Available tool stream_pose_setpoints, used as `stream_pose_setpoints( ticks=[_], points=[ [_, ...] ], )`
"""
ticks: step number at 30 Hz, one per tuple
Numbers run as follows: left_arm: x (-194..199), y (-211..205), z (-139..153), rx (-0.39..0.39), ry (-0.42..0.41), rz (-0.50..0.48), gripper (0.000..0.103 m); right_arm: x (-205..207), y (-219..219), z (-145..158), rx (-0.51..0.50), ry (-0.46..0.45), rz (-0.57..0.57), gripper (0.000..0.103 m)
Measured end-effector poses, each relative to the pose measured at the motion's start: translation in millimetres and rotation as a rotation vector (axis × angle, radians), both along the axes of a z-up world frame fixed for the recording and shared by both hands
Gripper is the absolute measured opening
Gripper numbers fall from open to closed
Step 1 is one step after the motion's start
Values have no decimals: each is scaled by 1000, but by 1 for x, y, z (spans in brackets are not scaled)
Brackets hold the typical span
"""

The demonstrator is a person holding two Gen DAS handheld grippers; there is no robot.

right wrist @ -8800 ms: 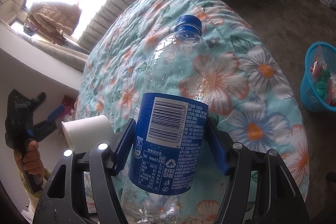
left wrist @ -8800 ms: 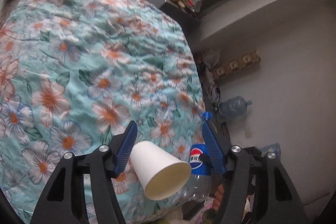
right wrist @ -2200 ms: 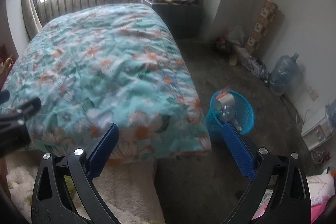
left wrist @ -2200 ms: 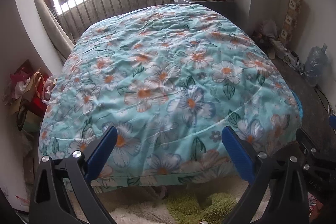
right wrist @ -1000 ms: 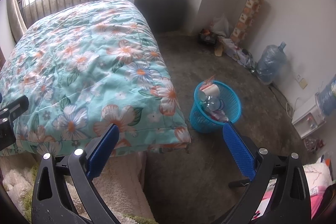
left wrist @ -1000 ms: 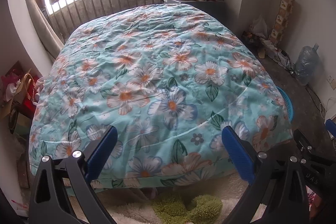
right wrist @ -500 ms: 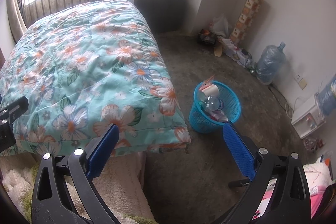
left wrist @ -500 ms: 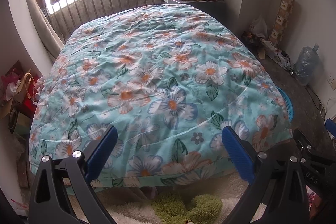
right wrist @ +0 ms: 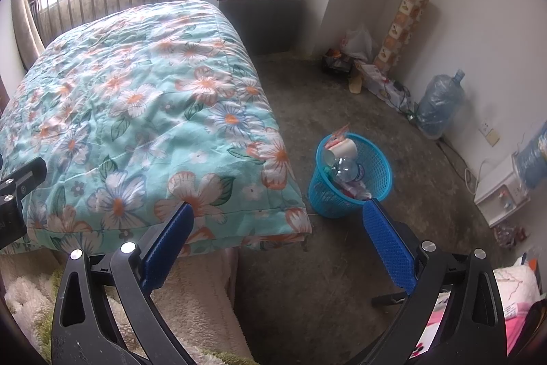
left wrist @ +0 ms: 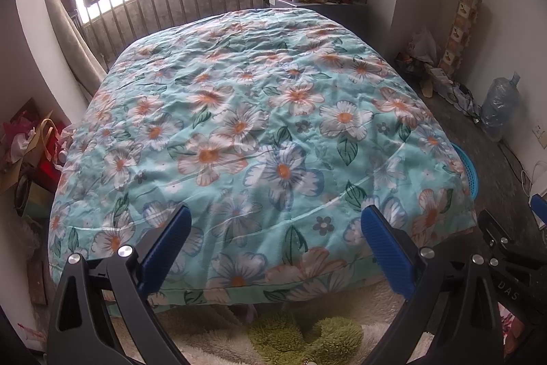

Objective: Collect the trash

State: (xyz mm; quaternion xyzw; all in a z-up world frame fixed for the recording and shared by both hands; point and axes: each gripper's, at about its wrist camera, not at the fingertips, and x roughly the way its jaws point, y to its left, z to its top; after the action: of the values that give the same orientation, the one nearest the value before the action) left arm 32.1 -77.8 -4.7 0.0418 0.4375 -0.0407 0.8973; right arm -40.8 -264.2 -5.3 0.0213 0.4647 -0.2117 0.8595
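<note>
A blue mesh basket [right wrist: 372, 173] stood on the floor just beside the flowered quilt [right wrist: 136, 112], holding a white paper cup [right wrist: 345, 147] and a clear plastic bottle [right wrist: 343, 168]. The left gripper [left wrist: 275, 238] and right gripper [right wrist: 277, 235] were both spread wide and held nothing.

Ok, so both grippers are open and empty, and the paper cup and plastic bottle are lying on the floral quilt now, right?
Not quite. Both the left gripper and the right gripper do have open, empty jaws, but the paper cup and plastic bottle are in the blue basket on the floor beside the bed, not on the floral quilt. The right wrist view shows this.
</note>
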Motion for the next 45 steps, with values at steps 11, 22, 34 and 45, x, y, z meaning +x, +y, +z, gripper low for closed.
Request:
stream_pose_setpoints(
  ticks=[11, 22, 34, 45],
  points=[
    [-1, 1, 0, -1, -4, 6, 97, 0, 0, 0, -1, -2, 1, 95],
    [0, 0, 0, -1, -4, 5, 97, 0, 1, 1, 1, -3, 0, 95],
    [0, 0, 1, -1, -5, 6, 97, 1, 2, 2, 1, -2, -1, 95],
    [0, 1, 1, -1, -5, 7, 97, 1, 3, 2, 1, -2, -2, 95]
  ],
)
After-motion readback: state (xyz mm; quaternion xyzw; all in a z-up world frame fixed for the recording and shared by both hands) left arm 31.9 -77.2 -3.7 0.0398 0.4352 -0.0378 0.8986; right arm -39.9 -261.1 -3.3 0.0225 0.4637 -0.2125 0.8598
